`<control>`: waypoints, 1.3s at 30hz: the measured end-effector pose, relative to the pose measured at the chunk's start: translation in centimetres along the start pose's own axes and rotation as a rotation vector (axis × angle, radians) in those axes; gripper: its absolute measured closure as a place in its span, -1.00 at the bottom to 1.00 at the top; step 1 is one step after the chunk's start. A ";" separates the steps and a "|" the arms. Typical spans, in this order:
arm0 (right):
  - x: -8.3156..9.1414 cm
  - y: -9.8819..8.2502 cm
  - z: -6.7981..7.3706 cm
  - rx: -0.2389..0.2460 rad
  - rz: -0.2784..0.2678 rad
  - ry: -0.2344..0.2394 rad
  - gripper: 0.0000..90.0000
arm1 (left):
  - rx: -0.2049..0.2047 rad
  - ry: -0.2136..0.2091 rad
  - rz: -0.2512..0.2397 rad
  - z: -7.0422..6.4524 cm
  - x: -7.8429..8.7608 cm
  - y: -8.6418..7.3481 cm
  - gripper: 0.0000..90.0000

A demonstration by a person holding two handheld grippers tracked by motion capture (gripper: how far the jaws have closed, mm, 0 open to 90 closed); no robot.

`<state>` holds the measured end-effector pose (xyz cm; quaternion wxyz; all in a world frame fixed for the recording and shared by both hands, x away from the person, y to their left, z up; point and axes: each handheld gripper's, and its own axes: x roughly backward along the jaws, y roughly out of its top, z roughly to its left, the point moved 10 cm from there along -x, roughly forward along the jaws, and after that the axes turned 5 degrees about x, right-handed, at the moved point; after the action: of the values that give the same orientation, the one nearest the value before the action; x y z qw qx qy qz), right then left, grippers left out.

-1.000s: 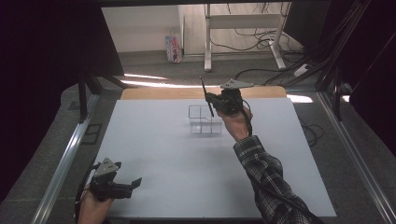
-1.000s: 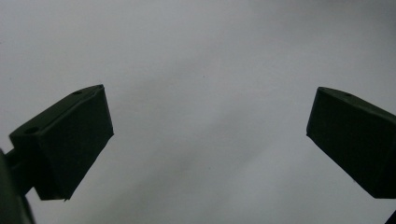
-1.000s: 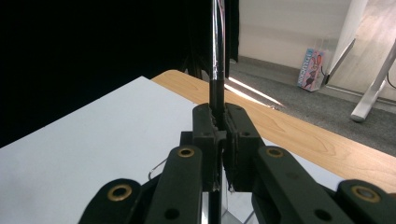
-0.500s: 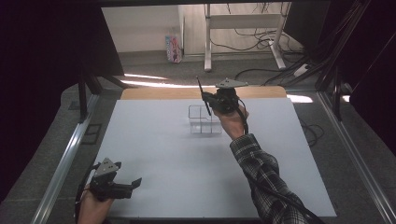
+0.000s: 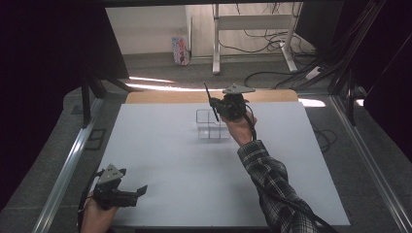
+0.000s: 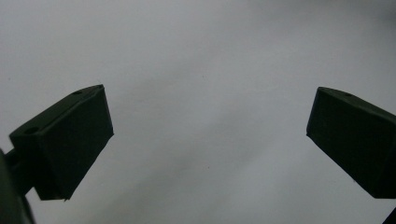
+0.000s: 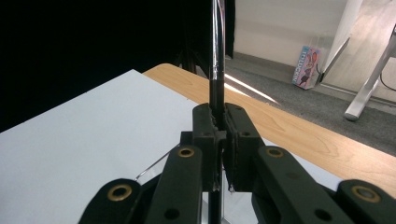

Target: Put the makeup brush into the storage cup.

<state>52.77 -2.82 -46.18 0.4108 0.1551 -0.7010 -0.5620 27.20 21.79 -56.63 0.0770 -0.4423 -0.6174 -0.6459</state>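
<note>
**Pen in hand, above the organizer**

My right gripper [image 5: 217, 104] pinches a slim black pen [image 7: 216, 70] upright, just over the clear compartmented box [image 5: 212, 124] (nothing visibly inside it yet). I judge lowering it in remains. My left gripper [image 5: 137, 193] rests spread, near the table's [image 5: 160, 145] front edge.

L gripper [image 5: 138, 192] agape, R gripper [image 5: 214, 107] clamped

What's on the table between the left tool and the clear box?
Nothing: in the high view, the white table is bare from the left tool at the near edge up to the clear box under the right tool.
</note>
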 end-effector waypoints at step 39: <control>-2.0 -4.2 0.0 -0.014 0.075 -0.009 0.86 | 0.001 -0.002 -0.001 0.0 0.0 0.0 -0.98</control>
<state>52.93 -2.79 -50.85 0.4293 0.1232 -0.7043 -0.5519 27.16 21.78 -56.64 0.0765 -0.4425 -0.6182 -0.6451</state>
